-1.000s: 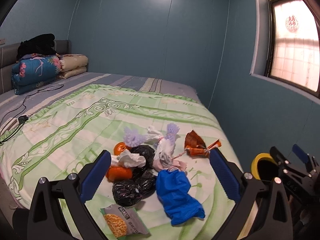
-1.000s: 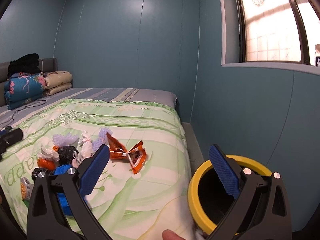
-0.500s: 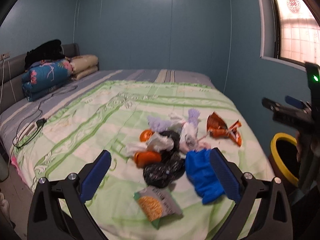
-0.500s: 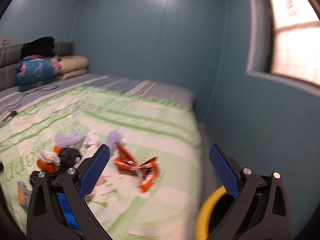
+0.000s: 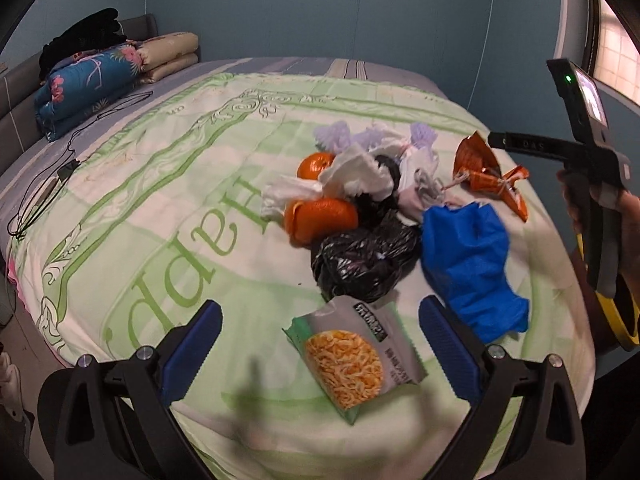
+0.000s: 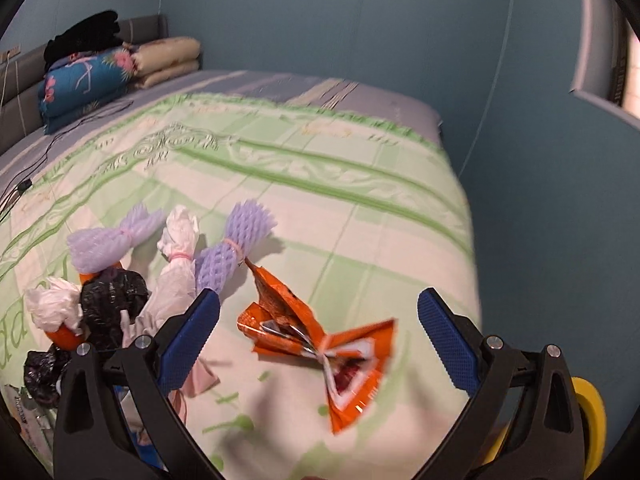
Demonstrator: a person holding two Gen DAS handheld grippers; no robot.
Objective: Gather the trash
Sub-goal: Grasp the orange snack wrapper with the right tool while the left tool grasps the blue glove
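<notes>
A heap of trash lies on the green bedspread. My left gripper hangs open just above a grey snack packet, which lies between its blue pads. Beyond it are a black plastic bag, a blue crumpled bag, orange peels and white tissues. My right gripper is open over an orange wrapper tied like a bow. Purple foam nets and a white tied bag lie left of it. The yellow-rimmed bin stands at the bed's right edge.
Folded blankets and dark clothes are stacked at the headboard, far left. A black cable runs along the bed's left side. A blue wall and window close the right side. A hand holds the right gripper's handle.
Both grippers have dropped closer to the bed. The left now frames the snack packet, and the right has swung left from the bin to over the orange wrapper.
</notes>
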